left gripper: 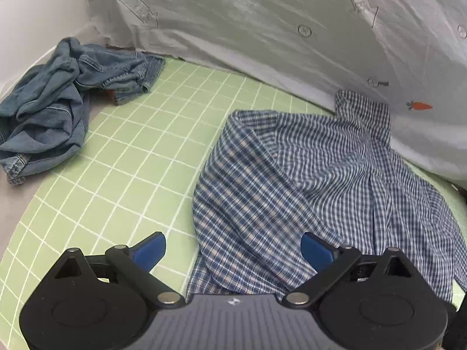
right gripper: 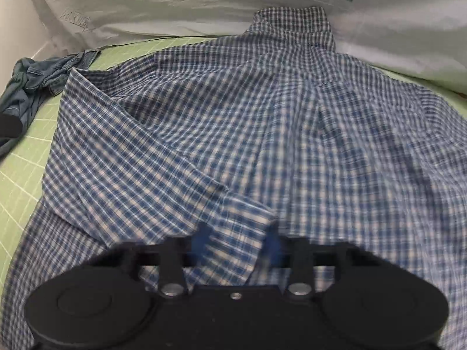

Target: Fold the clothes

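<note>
Left wrist view showed the left tongs (left gripper: 233, 250) open, with both blue pads (left gripper: 150, 248) spread wide and nothing between them. One pad hung over the bare green mat (left gripper: 140, 151); the other hung over the near edge of the shirt (left gripper: 292, 180). The shirt, a blue and white check, lay on the gridded mat to the right of centre, collar end away from the camera and resting against a white sheet (left gripper: 262, 29) at the back. Its left side was folded over onto the body, forming a diagonal edge. A crumpled denim garment (left gripper: 58, 105) lay at the far left, partly off the mat and well apart from the shirt. The sheet carried small printed marks, including an orange carrot (left gripper: 419, 105). Right wrist view showed the right tongs (right gripper: 238, 242) low over the shirt (right gripper: 262, 116), which filled most of that frame. The picture was blurred around the pads. The pads stood close together with a raised fold of shirt cloth between them, so the right tongs were gripping the shirt at its near edge. The denim (right gripper: 38, 81) appeared at the far left of that view, beside the mat (right gripper: 20, 180).
</note>
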